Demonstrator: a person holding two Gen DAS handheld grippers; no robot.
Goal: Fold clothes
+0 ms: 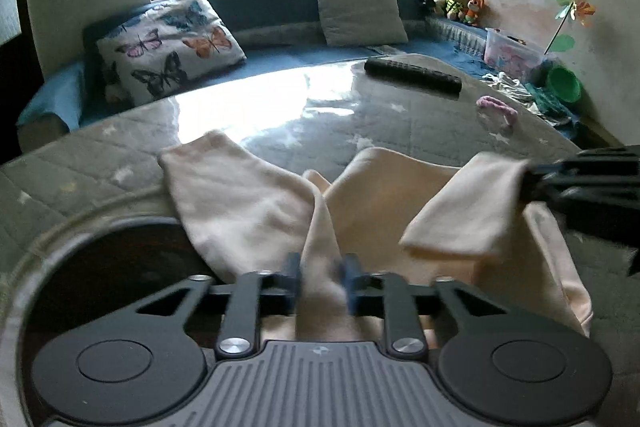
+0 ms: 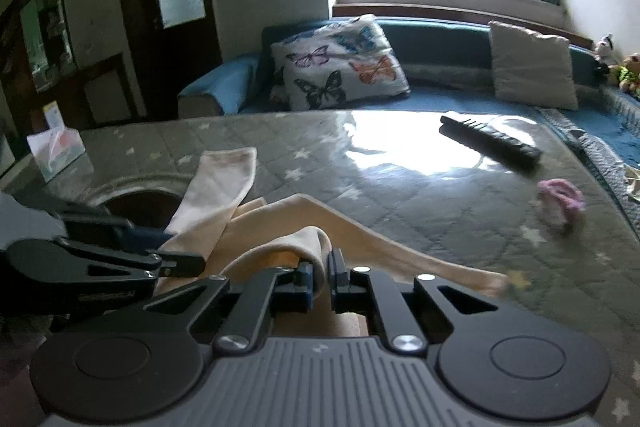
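A cream garment (image 1: 372,203) lies on the grey star-patterned table (image 1: 392,115), one sleeve spread to the left. My left gripper (image 1: 320,281) is shut on a fold of it near the front edge. My right gripper (image 2: 323,273) is shut on another part of the same garment (image 2: 280,247) and holds that fold lifted. The right gripper also shows in the left wrist view (image 1: 532,183), gripping the raised sleeve end. The left gripper shows in the right wrist view (image 2: 176,261) at the left.
A black remote (image 1: 412,75) and a pink knit item (image 1: 498,107) lie farther back on the table. A tissue box (image 2: 58,151) stands at its left. A round hole (image 1: 116,259) opens in the table at front left. A blue sofa with cushions (image 1: 168,43) lies behind.
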